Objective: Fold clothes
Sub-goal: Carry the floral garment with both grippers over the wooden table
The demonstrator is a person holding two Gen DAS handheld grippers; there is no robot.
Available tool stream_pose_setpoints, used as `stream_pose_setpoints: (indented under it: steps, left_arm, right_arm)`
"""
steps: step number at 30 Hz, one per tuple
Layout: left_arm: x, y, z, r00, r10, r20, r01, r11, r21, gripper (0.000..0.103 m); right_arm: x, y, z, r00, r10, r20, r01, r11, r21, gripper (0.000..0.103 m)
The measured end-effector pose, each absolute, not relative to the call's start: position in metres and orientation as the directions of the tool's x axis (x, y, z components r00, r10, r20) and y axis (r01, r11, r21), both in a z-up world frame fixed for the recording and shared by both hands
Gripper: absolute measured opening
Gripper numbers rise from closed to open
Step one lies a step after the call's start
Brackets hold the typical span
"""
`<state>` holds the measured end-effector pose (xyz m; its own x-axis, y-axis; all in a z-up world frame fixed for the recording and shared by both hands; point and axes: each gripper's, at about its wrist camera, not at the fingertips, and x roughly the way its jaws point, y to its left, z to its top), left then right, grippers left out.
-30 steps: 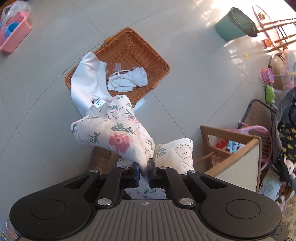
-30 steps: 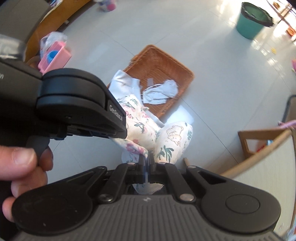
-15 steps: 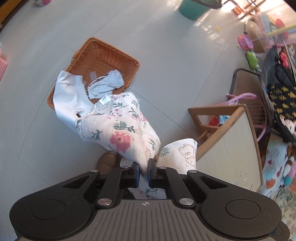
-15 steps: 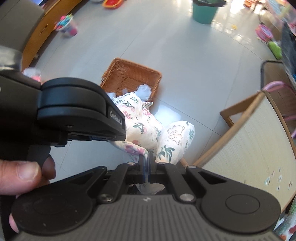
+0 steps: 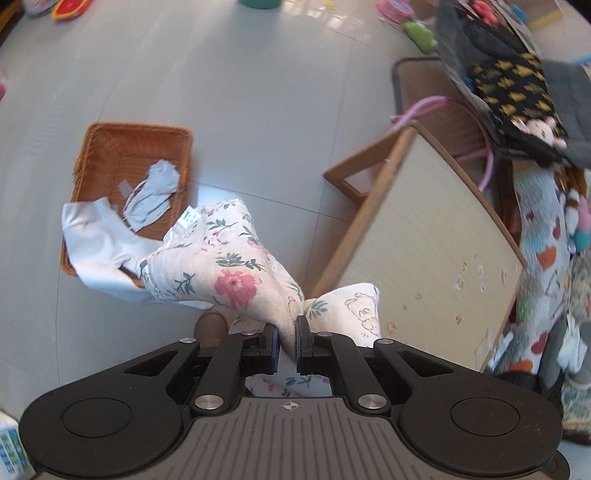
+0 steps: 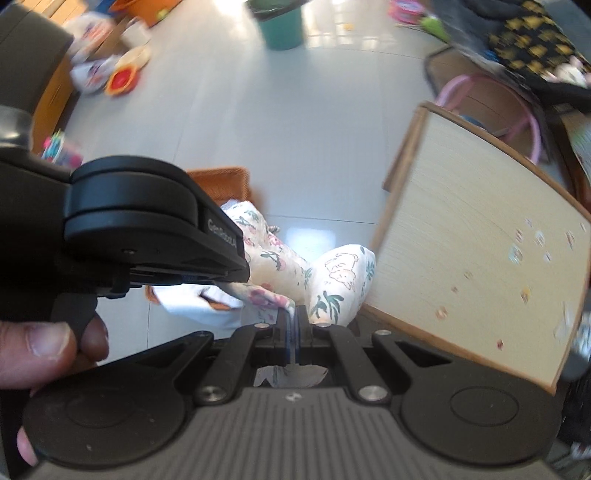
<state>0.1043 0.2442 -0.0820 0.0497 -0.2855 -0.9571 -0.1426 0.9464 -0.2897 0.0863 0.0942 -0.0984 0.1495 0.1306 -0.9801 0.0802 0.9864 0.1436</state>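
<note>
the floral garment [image 5: 221, 273], cream cloth printed with pink flowers and green leaves, is hanging in the air above the grey tiled floor [image 5: 258, 92], bunched into folds, with a small white label [image 5: 189, 217] showing at its upper edge. one pinch of it is sitting between the fingers of the left gripper [image 5: 287, 341], whose jaws are drawn narrow onto the fabric. in the right wrist view the same garment [image 6: 273, 266] is running down into the right gripper [image 6: 292, 325], whose jaws are pressed nearly together on a thin edge of the cloth. the left gripper's black body [image 6: 147, 229] is filling the left part of that view, just beside the right one, and the person's left hand [image 6: 48, 354] is wrapping its handle at the lower left.

a second lobe of cloth with bear outlines and green leaves [image 5: 354, 306] is hanging just right of the left gripper's fingers; whether it belongs to the same garment cannot be told.

below and to the left, a wicker basket [image 5: 110, 147] is lying on the floor, with a small grey-white garment [image 5: 151, 195] inside it and a plain white garment [image 5: 99, 251] draping over its near rim. to the right, a light wooden table [image 5: 436, 240] is standing near the hanging cloth. beyond it, a pile of dark and patterned fabrics [image 5: 517, 92] is heaped at the far right, and a teal bin [image 6: 282, 29] is standing well apart on the floor.
</note>
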Motion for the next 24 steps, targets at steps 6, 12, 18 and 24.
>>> stream_pose_setpoints:
  steps: [6,12,18,24]
  left_arm:
    - [0.106,0.202,-0.069,0.039,-0.315,-0.948,-0.016,0.949,-0.316,0.008]
    - [0.101,0.152,-0.063,0.005,-0.314,-0.949,0.113,0.944,-0.311,0.009]
    - [0.094,0.103,-0.059,-0.019,-0.299,-0.954,0.205,0.933,-0.297,0.009]
    - [0.094,0.055,-0.054,-0.023,-0.285,-0.958,0.247,0.927,-0.282,0.009]
  right_arm:
    - [0.069,0.052,-0.080,0.196,0.106,-0.975,0.246,0.957,0.153,0.002]
    - [0.044,0.019,-0.067,0.218,0.085,-0.972,0.378,0.911,0.164,0.002]
    - [0.030,-0.018,-0.067,0.230,0.068,-0.971,0.467,0.868,0.171,0.002]
    - [0.021,-0.054,-0.066,0.240,0.065,-0.969,0.506,0.843,0.182,0.002]
